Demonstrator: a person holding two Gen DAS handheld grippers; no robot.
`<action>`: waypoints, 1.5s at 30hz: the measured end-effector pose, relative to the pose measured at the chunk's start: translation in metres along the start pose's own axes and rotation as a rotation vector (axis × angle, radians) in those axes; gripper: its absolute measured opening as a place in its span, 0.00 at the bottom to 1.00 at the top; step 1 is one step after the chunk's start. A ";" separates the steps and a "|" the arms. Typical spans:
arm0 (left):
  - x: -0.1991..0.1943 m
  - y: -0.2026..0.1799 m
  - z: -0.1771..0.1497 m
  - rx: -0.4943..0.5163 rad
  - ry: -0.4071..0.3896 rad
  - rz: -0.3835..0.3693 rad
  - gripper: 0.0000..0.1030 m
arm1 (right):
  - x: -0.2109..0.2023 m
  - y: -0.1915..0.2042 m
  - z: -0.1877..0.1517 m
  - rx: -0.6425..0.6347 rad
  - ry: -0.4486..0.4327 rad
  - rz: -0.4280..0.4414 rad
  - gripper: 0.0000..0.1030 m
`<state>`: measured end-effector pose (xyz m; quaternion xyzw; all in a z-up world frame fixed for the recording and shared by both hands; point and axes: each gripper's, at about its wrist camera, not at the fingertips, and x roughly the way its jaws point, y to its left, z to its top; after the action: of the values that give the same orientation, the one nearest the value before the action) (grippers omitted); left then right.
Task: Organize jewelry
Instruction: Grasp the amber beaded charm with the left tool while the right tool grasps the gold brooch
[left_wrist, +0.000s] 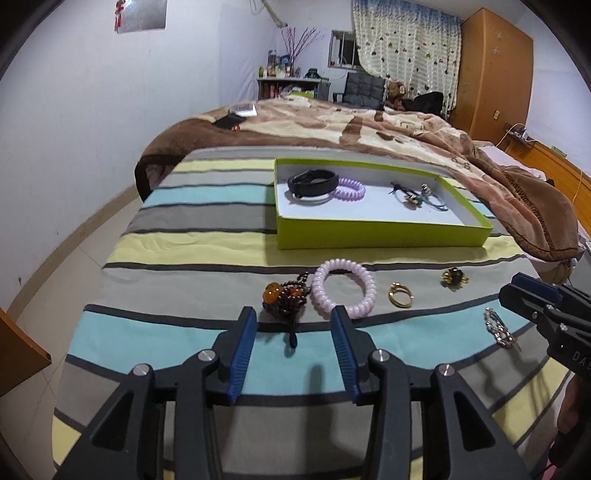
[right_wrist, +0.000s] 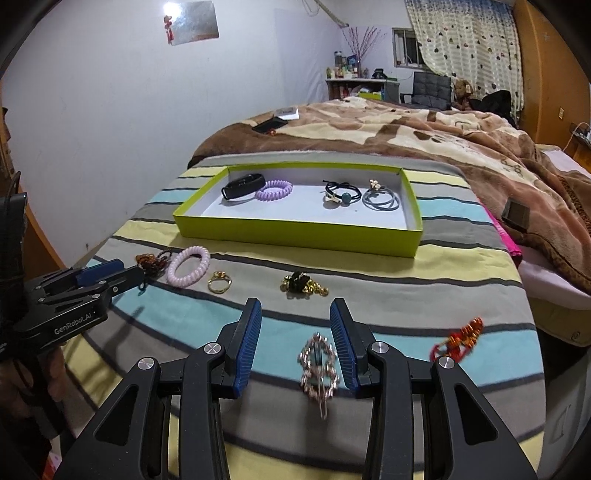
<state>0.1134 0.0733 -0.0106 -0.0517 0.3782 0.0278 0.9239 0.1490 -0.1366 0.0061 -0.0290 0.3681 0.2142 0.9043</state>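
A lime-green box (left_wrist: 384, 234) (right_wrist: 295, 232) lies on the striped bedspread, holding a black band (left_wrist: 312, 182), a purple coil tie (left_wrist: 349, 190) and hair ties (right_wrist: 380, 199). In front lie an amber bead charm (left_wrist: 284, 295), a pink coil bracelet (left_wrist: 343, 288) (right_wrist: 188, 267), a gold ring (left_wrist: 400, 295) (right_wrist: 218, 282), a black-and-gold brooch (left_wrist: 454, 277) (right_wrist: 301, 282), a silver rhinestone clip (left_wrist: 498, 328) (right_wrist: 319, 369) and a red bead piece (right_wrist: 460, 338). My left gripper (left_wrist: 293, 321) is open, just short of the charm. My right gripper (right_wrist: 295, 310) is open, with the clip between its fingers.
A brown blanket (left_wrist: 369, 133) covers the bed behind the box. The bed's edge drops off at the left to a tiled floor (left_wrist: 74, 258). An orange wardrobe (left_wrist: 495, 74) stands at the far right. A pink item (right_wrist: 509, 240) lies at the right edge.
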 end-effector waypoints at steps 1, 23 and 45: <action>0.003 0.003 0.001 -0.008 0.010 -0.005 0.43 | 0.004 -0.001 0.002 -0.001 0.009 0.000 0.39; 0.035 0.009 0.017 -0.053 0.100 0.005 0.43 | 0.064 0.000 0.020 -0.086 0.164 0.013 0.39; 0.025 -0.001 0.016 0.004 0.061 0.004 0.26 | 0.058 0.005 0.016 -0.111 0.146 0.005 0.16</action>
<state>0.1426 0.0741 -0.0169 -0.0500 0.4064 0.0273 0.9119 0.1938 -0.1076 -0.0211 -0.0937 0.4209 0.2337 0.8715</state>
